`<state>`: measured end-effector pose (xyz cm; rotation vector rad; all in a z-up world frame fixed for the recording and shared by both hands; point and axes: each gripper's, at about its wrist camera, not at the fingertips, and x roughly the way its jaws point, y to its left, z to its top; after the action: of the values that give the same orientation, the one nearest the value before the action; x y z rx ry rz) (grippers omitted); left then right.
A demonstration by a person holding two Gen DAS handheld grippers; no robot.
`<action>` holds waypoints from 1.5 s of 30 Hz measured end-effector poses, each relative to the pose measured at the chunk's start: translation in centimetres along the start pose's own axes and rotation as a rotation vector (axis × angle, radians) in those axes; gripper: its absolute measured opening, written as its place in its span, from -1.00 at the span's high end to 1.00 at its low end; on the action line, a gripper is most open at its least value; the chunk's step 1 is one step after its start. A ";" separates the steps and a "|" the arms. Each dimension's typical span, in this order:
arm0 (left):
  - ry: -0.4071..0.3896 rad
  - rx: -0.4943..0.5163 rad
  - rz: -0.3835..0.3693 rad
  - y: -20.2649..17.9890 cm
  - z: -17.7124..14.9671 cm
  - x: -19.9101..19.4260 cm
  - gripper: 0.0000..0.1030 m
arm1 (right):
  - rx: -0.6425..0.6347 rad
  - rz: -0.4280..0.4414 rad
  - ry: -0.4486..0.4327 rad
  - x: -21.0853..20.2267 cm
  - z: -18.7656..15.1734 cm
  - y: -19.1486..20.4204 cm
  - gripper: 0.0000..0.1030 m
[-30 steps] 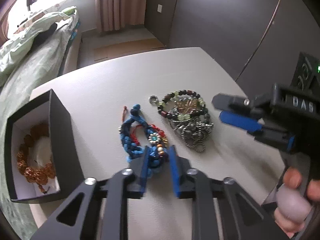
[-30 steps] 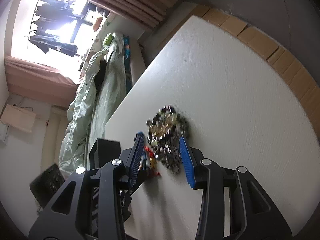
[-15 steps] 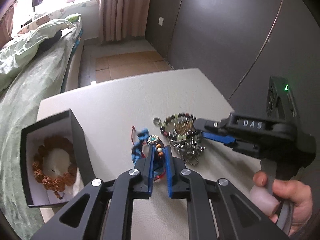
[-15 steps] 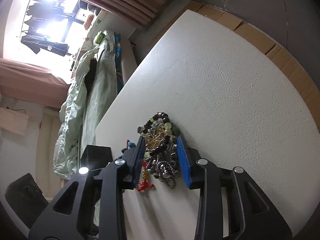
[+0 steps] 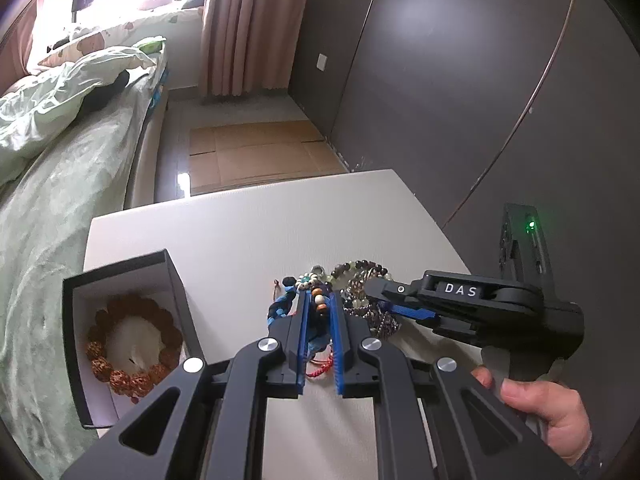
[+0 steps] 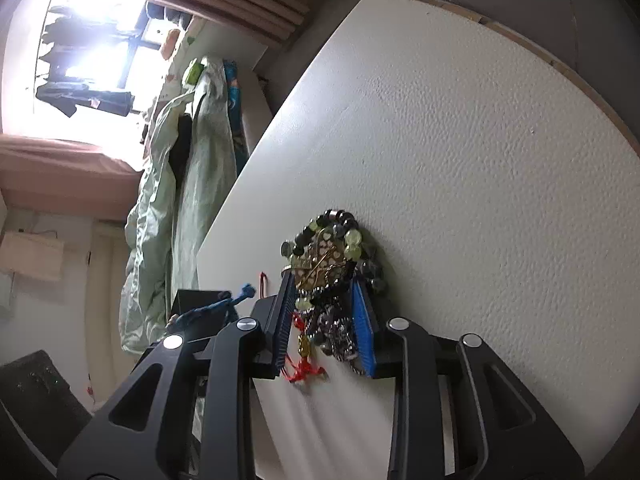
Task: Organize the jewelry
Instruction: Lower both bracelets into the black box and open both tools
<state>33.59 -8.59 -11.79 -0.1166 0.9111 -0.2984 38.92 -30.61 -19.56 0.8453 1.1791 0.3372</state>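
Observation:
My left gripper [image 5: 319, 300] is shut on a blue braided bracelet with coloured beads [image 5: 319, 300]; its blue cord [image 5: 280, 309] hangs to the left of the fingers. My right gripper [image 6: 325, 280] is closed around a pile of dark and green bead bracelets and metal chains [image 6: 332, 248] on the white table [image 6: 480, 160]. In the left wrist view the right gripper [image 5: 378, 285] sits over that pile [image 5: 360, 276]. A black box [image 5: 176, 284] at the left holds a brown bead bracelet [image 5: 120, 376].
The table's far edge [image 5: 240, 192] faces a floor with cardboard [image 5: 256, 152]. A bed with green bedding [image 5: 60, 152] runs along the left. Dark wardrobe doors [image 5: 480, 80] stand at the right. A red cord [image 6: 304, 368] lies between the right fingers.
My left gripper closed on the blue braided bracelet and rose with it. My right gripper moved onto the bead and chain pile and narrowed around it.

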 end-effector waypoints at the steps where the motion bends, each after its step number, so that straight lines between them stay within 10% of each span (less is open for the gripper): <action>1: -0.003 -0.001 -0.002 0.1 0.1 -0.1 0.84 | 0.008 -0.004 -0.009 0.0 0.1 -0.1 0.70; 25: -0.163 -0.132 -0.126 7.6 0.5 -6.3 0.84 | -0.278 0.283 -0.149 -3.6 -2.7 7.9 0.83; 35: -0.090 -0.214 -0.103 12.3 -1.4 -6.5 0.81 | -0.388 0.327 -0.125 -1.4 -5.1 11.7 0.83; 38: -0.077 -0.235 -0.091 13.1 -1.7 -6.3 0.59 | -0.419 0.327 -0.109 -0.7 -6.2 12.7 0.83; 40: -0.102 -0.246 -0.078 13.6 -1.8 -6.8 0.08 | -0.439 0.331 -0.097 -0.2 -6.9 13.4 0.83; 45: -0.149 -0.277 -0.065 15.0 -1.7 -8.3 0.04 | -0.465 0.345 -0.079 0.9 -8.0 14.8 0.83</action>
<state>30.55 8.30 -9.92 -0.4196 0.7975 -0.2195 34.74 -17.14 -10.38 0.6398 0.8293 0.8189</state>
